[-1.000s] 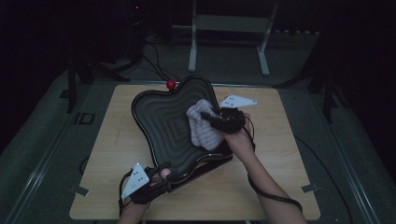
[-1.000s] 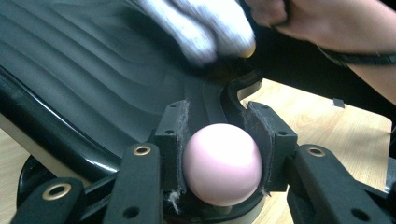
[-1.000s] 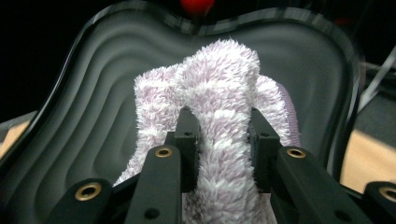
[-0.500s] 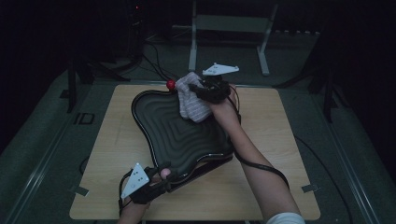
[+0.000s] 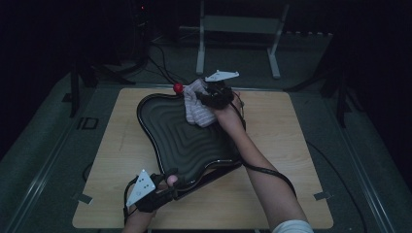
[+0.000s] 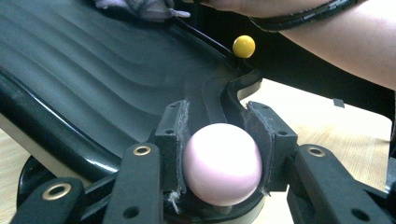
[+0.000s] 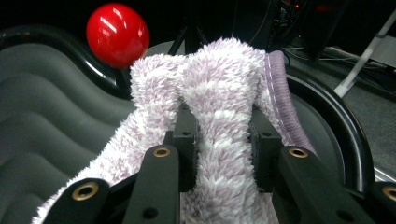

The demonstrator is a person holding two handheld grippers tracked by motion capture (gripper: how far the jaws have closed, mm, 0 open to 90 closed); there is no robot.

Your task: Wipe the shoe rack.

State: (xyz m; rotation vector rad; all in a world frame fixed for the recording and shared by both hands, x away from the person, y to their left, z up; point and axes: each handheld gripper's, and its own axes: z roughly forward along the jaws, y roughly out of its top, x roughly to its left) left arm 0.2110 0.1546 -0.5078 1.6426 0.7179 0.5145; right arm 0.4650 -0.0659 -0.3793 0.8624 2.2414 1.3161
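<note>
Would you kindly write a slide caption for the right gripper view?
Right gripper clamps a fluffy lilac cloth over the ridged black tray, beside its red knob.

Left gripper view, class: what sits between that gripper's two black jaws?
A pale pink ball, a knob on the black ridged tray's rim, sits clamped between the left gripper's pads, as the left gripper view shows.

My left gripper (image 5: 163, 187) and right gripper (image 5: 210, 95) are black, each topped with a pale grey three-cornered plate and trailing a black cable. Brass-ringed screw holes dot my jaw arms, and the dark pads (image 6: 180, 135) are frayed at their edges. A white sleeve (image 5: 293, 227) covers my right upper arm.
</note>
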